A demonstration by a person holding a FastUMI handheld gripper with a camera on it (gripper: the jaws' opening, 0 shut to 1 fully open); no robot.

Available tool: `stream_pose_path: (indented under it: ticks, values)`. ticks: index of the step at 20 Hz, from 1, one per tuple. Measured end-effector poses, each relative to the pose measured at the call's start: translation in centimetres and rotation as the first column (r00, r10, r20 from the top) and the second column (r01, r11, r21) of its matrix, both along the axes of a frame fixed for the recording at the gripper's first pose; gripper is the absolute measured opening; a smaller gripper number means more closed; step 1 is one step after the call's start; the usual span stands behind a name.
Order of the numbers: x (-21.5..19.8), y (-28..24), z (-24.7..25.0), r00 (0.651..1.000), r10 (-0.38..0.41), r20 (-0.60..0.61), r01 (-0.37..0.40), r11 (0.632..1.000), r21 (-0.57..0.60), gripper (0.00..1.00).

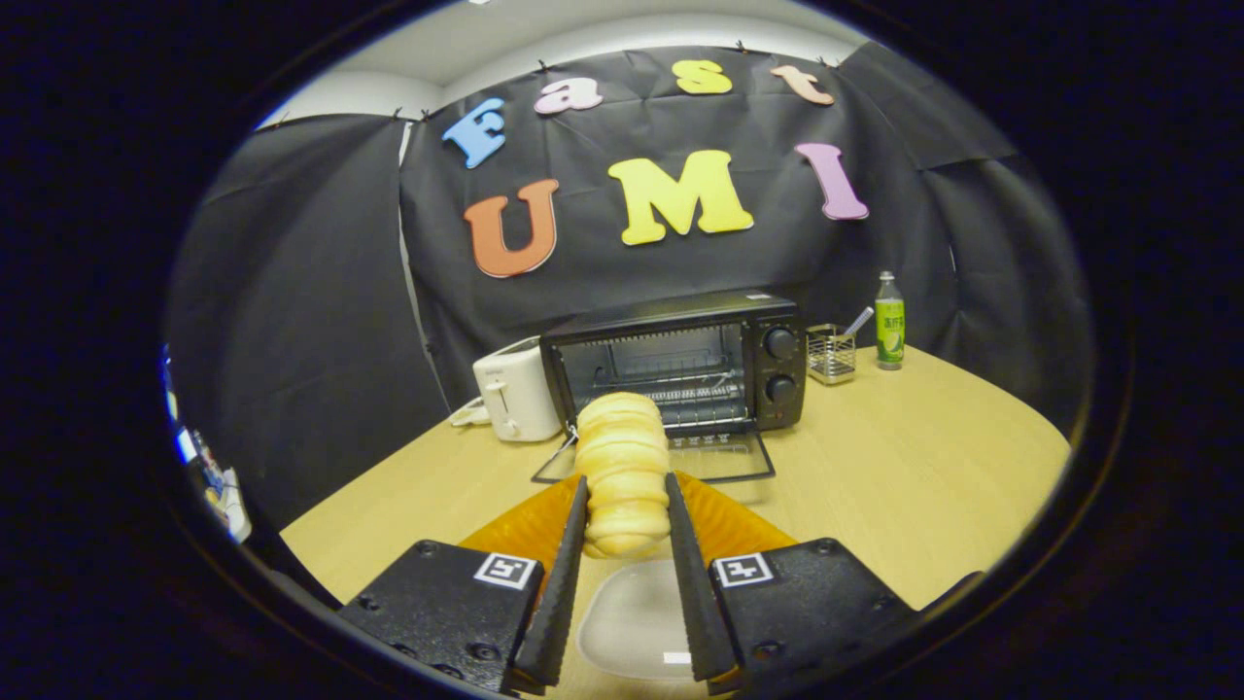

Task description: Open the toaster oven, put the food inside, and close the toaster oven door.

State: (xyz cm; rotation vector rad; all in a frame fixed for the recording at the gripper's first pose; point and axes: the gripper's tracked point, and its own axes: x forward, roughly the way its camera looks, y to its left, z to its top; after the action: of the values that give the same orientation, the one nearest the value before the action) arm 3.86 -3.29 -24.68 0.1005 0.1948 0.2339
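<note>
Tool (624,530) gripping bread roll (623,457), toaster oven (680,365) door down

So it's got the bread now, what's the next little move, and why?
Probably carry the bread forward toward the toaster oven. The gripper is shut on it, the oven door already lies open just ahead, and the rack inside looks free.

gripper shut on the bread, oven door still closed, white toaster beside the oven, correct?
Not quite: the gripper view shows the toaster oven door already dropped open. The rest holds: the gripper is shut on the bread, and the white toaster stands beside the oven.
</note>
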Motion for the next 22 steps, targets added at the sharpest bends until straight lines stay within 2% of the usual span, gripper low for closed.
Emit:
stream_pose_path:
  ticks: [3,5,8,12,16,19,22]
  values:
    - [2.4,0.4,0.7,0.999,0.016,-0.049,-0.010,0.993,0.118,0.53]
    - [4.0,1.4,1.4,0.996,0.046,-0.075,-0.028,0.974,0.224,0.53]
    - [6.7,1.8,0.8,0.991,0.053,-0.119,-0.015,0.954,0.300,0.53]
    - [10.6,3.5,-0.9,0.969,0.128,-0.211,-0.031,0.911,0.412,0.53]
    - [14.9,2.9,0.5,0.983,0.117,-0.141,-0.028,0.856,0.516,0.53]
    - [18.4,2.1,1.0,0.990,0.076,-0.116,-0.007,0.862,0.508,0.53]
    - [20.9,2.7,0.1,0.978,0.105,-0.181,-0.012,0.891,0.454,0.53]
